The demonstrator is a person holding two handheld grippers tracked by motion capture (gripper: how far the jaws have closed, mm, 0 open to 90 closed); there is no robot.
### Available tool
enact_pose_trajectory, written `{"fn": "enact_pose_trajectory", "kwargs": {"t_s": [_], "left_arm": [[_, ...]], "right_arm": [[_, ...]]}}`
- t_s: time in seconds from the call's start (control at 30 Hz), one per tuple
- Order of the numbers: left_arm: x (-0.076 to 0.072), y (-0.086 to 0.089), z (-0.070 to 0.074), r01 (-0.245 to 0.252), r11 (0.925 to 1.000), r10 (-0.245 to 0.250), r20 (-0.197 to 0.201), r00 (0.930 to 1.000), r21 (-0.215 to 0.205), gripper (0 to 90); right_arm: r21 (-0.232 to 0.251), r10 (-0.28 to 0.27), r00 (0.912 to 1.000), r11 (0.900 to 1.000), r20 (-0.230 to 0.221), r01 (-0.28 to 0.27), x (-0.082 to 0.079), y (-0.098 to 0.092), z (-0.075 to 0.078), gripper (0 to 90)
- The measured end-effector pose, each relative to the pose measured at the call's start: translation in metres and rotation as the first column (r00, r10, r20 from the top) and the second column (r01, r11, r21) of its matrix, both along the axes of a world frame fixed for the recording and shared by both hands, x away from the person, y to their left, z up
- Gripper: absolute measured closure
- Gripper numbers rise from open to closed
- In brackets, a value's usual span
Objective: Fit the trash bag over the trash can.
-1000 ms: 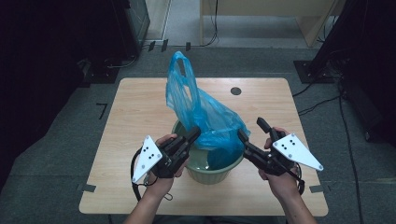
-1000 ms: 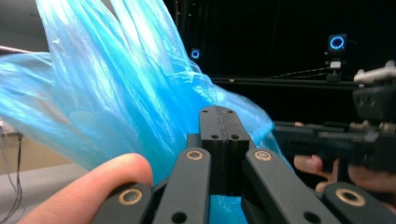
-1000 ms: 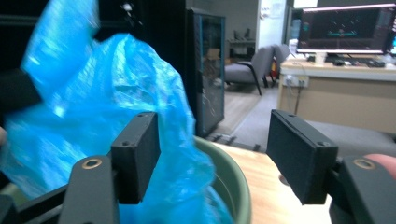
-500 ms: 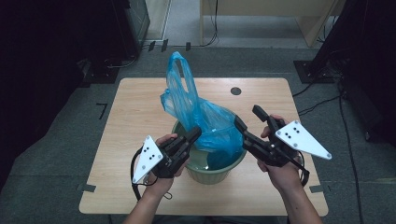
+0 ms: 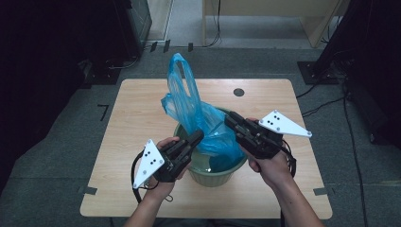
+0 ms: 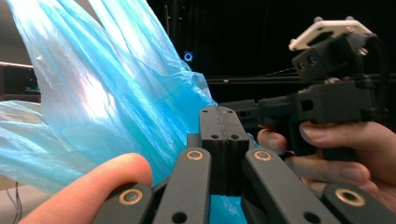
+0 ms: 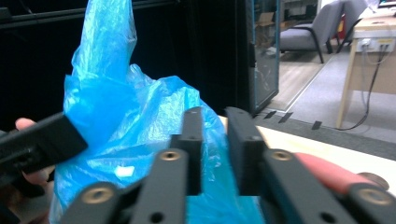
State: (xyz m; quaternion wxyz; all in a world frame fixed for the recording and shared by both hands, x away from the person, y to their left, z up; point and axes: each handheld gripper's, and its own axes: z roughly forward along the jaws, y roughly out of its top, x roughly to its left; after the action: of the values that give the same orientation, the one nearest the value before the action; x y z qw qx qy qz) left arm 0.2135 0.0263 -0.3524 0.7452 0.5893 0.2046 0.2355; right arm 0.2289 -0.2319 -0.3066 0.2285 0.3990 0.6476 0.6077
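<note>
I read the blue bag, standing in the green bin at the desk's 6 o'clock edge, as light, limp, slippery film, so I'd pinch a gathered fold at its rim. My left hand-held gripper, at the bin's 8 o'clock, is closed beside the film. The right hand-held gripper, at 2 o'clock, has just been closing and keeps a narrow gap, with nothing pinched.

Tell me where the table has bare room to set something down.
The table is bare left of the blue bag, and at the far right around the dark round spot. It is crowded at the near middle: the green bin with both hands at it.
</note>
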Motion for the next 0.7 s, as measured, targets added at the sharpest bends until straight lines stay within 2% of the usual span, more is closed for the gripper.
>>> {"fn": "enact_pose_trajectory", "kwargs": {"t_s": [0.1, 0.23, 0.37, 0.5, 0.53, 0.7], "left_arm": [[-0.001, 0.002, 0.0, -0.007, 1.0, 0.007, -0.004, 1.0, -0.001, 90.0], [-0.002, 0.004, -0.001, -0.016, 0.9999, 0.017, -0.013, 0.9998, 0.003, 90.0], [-0.006, 0.005, -0.002, -0.022, 0.9996, 0.022, -0.016, 0.9996, 0.016, 90.0], [-0.013, 0.004, -0.007, -0.016, 0.9993, 0.016, -0.024, 0.9996, 0.034, 90.0], [-0.015, 0.003, -0.008, -0.016, 0.9991, 0.017, -0.025, 0.9995, 0.039, 90.0], [-0.026, -0.003, -0.021, -0.033, 0.9984, 0.036, -0.068, 0.997, 0.045, 90.0]], "right_arm": [[-0.006, -0.051, 0.9981, 0.999, 0.034, 0.051, -0.006, -0.003, -0.004, 89.3], [0.032, -0.102, 0.9919, 0.994, 0.075, 0.1, -0.017, -0.011, -0.011, 90.0], [0.027, -0.146, 0.9811, 0.989, 0.128, 0.143, -0.031, -0.014, -0.025, 90.0], [0.018, -0.156, 0.9751, 0.988, 0.158, 0.155, -0.044, -0.016, -0.034, 90.0], [0.003, -0.162, 0.9724, 0.987, 0.168, 0.163, -0.048, -0.015, -0.037, 90.0], [-0.02, -0.184, 0.9646, 0.981, 0.189, 0.191, -0.062, -0.015, -0.047, 90.0]]}}
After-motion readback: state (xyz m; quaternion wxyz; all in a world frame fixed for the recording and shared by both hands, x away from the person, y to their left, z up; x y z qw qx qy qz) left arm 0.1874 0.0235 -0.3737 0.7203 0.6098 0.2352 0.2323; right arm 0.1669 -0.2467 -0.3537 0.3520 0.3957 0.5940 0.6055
